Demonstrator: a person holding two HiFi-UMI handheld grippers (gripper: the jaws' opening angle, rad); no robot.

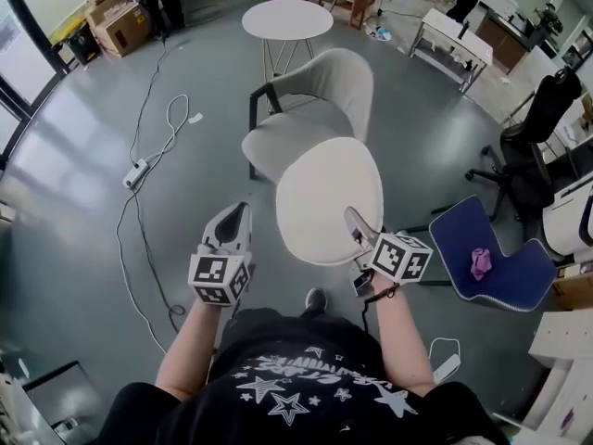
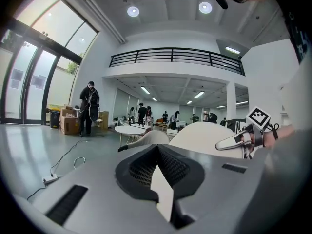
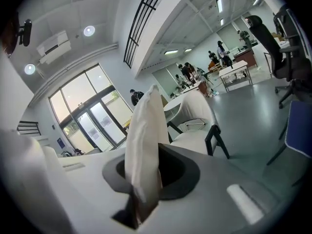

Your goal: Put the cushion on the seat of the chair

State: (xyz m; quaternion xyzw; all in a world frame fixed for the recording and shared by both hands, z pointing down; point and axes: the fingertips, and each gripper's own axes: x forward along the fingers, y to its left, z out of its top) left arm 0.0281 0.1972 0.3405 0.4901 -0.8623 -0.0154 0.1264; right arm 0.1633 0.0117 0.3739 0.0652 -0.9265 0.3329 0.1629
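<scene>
We're in the carry step, and the cushion [image 1: 326, 193] is up in the air, a pale round pad held between the person and the chair [image 1: 329, 82], not yet on the seat [image 1: 273, 142]. The right gripper [image 1: 357, 222] has it: the jaws are pinched tight on the cushion's near edge, and in the right gripper view the fabric stands up edgewise straight out of the pads. That's 1 grip doing all the work. The left gripper [image 1: 233, 222] rides just beside the cushion's left edge but apart from it, its jaws closed together with nothing between them. From the head view the cushion overlaps the front of the seat, though I judge that's only the camera's angle and it hangs above and short of the chair. The chair faces the person with the curved backrest at the far side and the seat bare, so the landing spot is clear to take it. A round table [image 1: 287, 19] stands beyond the chair and a blue chair [image 1: 482, 258] sits well off to the right, neither in the way. The next move calls for bringing the cushion forward over the seat, tipping it flat so it goes down face-on rather than edge-first, lowering it until it rests, and only then opening the right jaws. The free left gripper could steady the far edge if it flops.
</scene>
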